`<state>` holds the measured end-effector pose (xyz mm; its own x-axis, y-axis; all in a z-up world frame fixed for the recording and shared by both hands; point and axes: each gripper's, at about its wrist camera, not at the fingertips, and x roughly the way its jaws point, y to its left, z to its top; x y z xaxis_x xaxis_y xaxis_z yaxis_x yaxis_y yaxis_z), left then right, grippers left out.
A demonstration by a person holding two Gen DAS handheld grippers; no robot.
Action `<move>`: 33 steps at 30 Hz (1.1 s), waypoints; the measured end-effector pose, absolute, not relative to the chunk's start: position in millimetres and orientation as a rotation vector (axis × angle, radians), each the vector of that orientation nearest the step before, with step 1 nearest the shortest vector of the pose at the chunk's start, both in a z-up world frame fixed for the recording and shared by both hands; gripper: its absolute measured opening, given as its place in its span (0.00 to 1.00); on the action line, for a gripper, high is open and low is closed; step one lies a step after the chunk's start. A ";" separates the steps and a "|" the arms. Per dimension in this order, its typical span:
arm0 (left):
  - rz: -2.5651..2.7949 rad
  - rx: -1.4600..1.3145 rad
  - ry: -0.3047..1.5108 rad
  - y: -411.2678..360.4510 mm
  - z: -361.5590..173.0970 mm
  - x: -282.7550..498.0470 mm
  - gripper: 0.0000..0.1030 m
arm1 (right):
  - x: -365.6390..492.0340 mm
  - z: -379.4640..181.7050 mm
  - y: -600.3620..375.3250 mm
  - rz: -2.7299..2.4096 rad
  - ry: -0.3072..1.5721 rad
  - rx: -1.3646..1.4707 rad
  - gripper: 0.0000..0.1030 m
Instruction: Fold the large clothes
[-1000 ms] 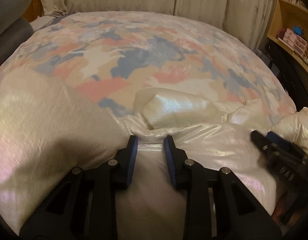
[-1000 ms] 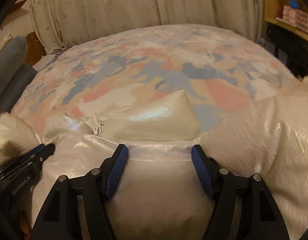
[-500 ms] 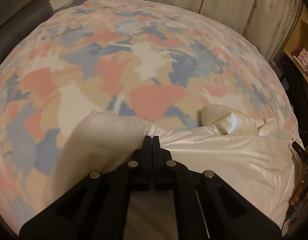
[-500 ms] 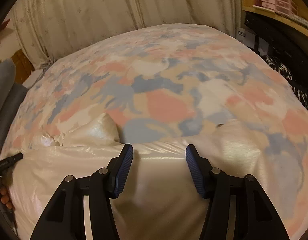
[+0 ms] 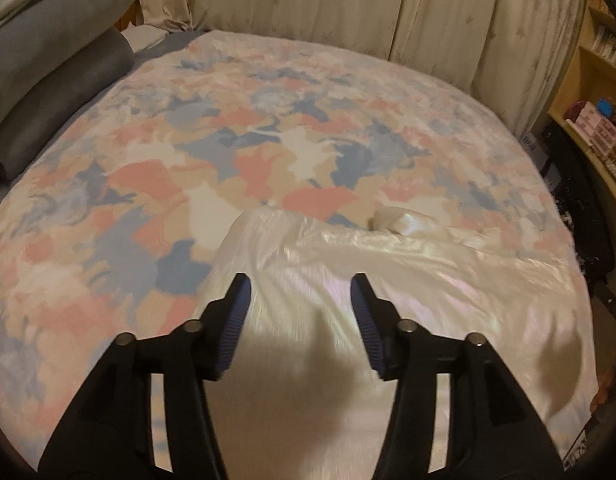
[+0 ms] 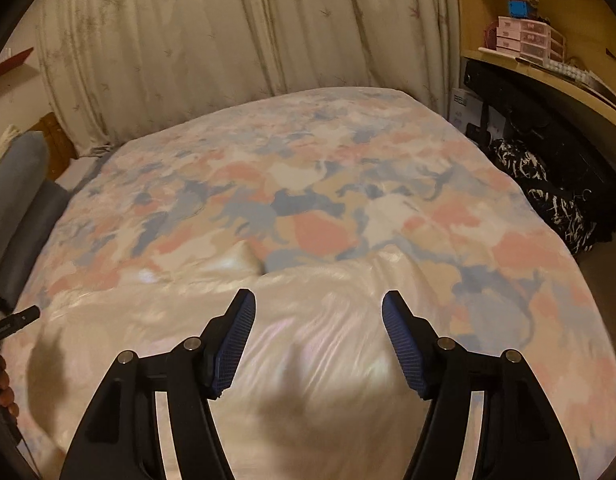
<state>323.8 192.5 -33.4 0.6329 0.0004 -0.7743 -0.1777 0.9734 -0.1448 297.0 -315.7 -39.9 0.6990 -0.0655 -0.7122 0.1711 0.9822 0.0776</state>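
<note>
A shiny cream-white padded garment (image 5: 408, 280) lies spread over the near part of the bed, with a small bunched lump (image 5: 400, 220) at its far edge. It also shows in the right wrist view (image 6: 308, 320). My left gripper (image 5: 300, 292) is open and empty above the garment's left part. My right gripper (image 6: 318, 308) is open and empty above the garment's middle. The left gripper's tip (image 6: 16, 320) shows at the left edge of the right wrist view.
The bed has a patterned pink, blue and beige cover (image 5: 268, 152). Grey pillows (image 5: 48, 80) lie at the far left. Beige curtains (image 6: 228, 32) hang behind. A wooden shelf with boxes (image 6: 528, 40) and a black-and-white bag (image 6: 548, 192) stand at the right.
My left gripper was shut on the garment's edge half a second ago; it is now open and raised. Both grippers have pulled back and the garment lies flatter.
</note>
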 end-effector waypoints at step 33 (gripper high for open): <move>-0.081 -0.773 0.931 210.6 -169.4 129.4 0.75 | 85.3 -110.9 -133.3 0.194 0.822 0.138 0.46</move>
